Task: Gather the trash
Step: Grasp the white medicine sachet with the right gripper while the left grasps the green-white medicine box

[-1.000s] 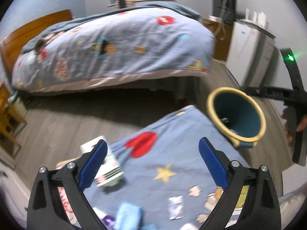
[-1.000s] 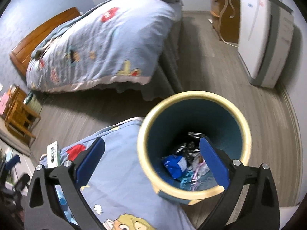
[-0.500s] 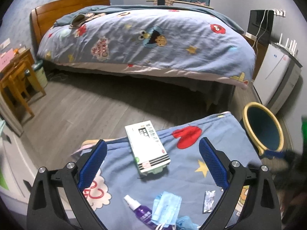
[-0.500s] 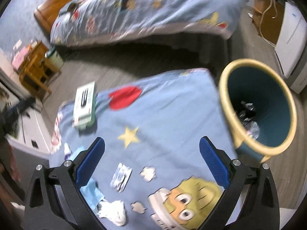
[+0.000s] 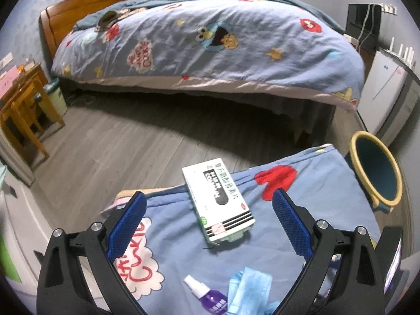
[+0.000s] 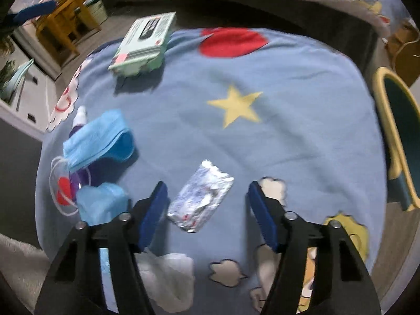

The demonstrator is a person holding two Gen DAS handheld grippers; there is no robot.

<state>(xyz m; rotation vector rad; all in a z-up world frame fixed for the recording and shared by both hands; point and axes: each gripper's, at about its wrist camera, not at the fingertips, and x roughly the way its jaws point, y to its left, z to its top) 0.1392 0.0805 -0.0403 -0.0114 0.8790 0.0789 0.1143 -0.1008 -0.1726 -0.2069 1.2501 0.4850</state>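
We see right claw (image 6: 204,199) released, low over foil wrapper (image 6: 200,200) on worktop (image 6: 302,120). Left claw (image 5: 207,210) released, empty, above box (image 5: 218,204). Bin (image 5: 376,173) at right.

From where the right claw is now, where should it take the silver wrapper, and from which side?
Grip the silver wrapper across its narrow width, coming straight down from above. It lies flat and crinkled on the blue blanket, between the open right claw pads.

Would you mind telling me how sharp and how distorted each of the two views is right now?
Left wrist view: mostly sharp, print on the medicine box partly legible, fisheye bowing the bed. Right wrist view: motion-blurred overall, the foil wrapper and yellow-rimmed bin soft, corners vignetted dark.
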